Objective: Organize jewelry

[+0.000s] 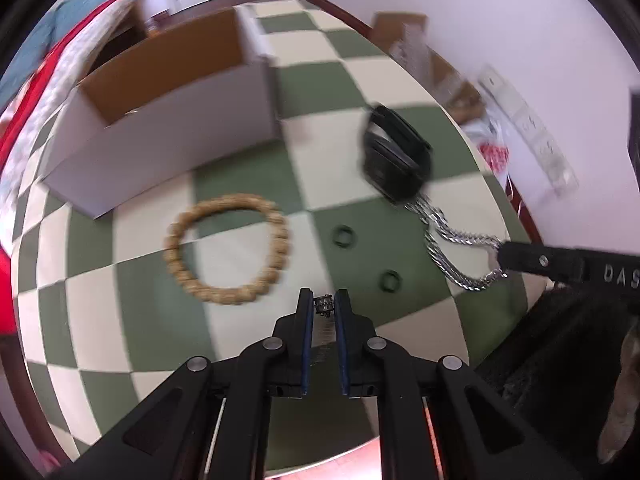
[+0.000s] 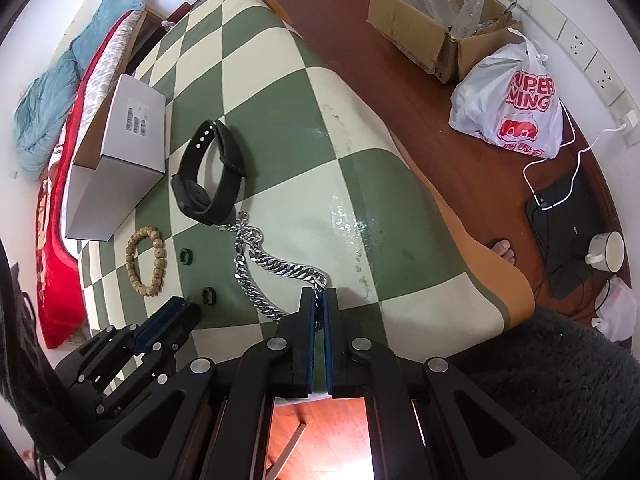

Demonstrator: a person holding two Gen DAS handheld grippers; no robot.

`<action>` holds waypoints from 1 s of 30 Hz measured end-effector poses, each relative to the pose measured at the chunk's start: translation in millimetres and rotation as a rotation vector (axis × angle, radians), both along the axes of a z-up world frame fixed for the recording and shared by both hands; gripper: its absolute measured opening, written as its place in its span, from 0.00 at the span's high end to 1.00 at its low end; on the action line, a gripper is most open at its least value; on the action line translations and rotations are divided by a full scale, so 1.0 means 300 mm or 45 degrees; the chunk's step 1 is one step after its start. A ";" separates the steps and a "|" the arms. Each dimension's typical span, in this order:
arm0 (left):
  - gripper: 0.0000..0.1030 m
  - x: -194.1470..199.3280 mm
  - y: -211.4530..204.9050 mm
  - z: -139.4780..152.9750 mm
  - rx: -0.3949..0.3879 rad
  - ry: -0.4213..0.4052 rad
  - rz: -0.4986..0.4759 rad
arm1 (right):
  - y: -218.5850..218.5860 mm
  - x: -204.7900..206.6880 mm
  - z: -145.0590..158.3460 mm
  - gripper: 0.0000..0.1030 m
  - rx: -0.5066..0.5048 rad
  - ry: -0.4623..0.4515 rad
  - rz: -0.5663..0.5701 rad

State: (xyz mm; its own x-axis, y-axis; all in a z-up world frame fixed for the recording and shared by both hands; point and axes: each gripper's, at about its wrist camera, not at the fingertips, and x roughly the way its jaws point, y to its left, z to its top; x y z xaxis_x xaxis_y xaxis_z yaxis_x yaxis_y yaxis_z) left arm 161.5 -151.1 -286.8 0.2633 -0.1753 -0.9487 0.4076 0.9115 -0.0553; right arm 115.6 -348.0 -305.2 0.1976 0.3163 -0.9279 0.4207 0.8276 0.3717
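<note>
On the green-and-cream checked cloth (image 2: pixel 280 128) lie a wooden bead bracelet (image 1: pixel 228 249) (image 2: pixel 146 263), two dark green rings (image 1: pixel 343 236) (image 1: pixel 390 280) (image 2: pixel 185 257) (image 2: pixel 208 295), a black watch (image 1: pixel 396 155) (image 2: pixel 208 172) and a silver chain (image 1: pixel 452 252) (image 2: pixel 272 268). My left gripper (image 1: pixel 324 305) (image 2: pixel 176 312) is shut on a small metal ring (image 1: pixel 324 305) just above the cloth. My right gripper (image 2: pixel 319 300) (image 1: pixel 520 258) is shut on the chain's near end.
An open white cardboard box (image 1: pixel 168 116) (image 2: pixel 116 160) stands at the cloth's far left. Bedding (image 2: pixel 60 92) lies beyond it. On the floor to the right are a cardboard box (image 2: pixel 424 20), a plastic bag (image 2: pixel 516 104), a black device (image 2: pixel 568 216) and a cup (image 2: pixel 608 252).
</note>
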 end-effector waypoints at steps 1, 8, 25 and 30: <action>0.93 0.006 0.024 0.018 -0.018 -0.007 0.022 | 0.002 0.000 0.010 0.96 0.001 -0.014 0.000; 0.93 0.049 0.137 0.164 -0.086 -0.081 0.121 | 0.033 0.024 0.117 0.97 0.013 -0.123 0.016; 0.93 0.163 0.313 0.556 -0.198 -0.250 0.320 | 0.184 0.161 0.457 0.97 0.039 -0.375 0.150; 0.93 0.224 0.315 0.688 -0.244 -0.315 0.302 | 0.229 0.239 0.580 0.97 0.056 -0.469 0.192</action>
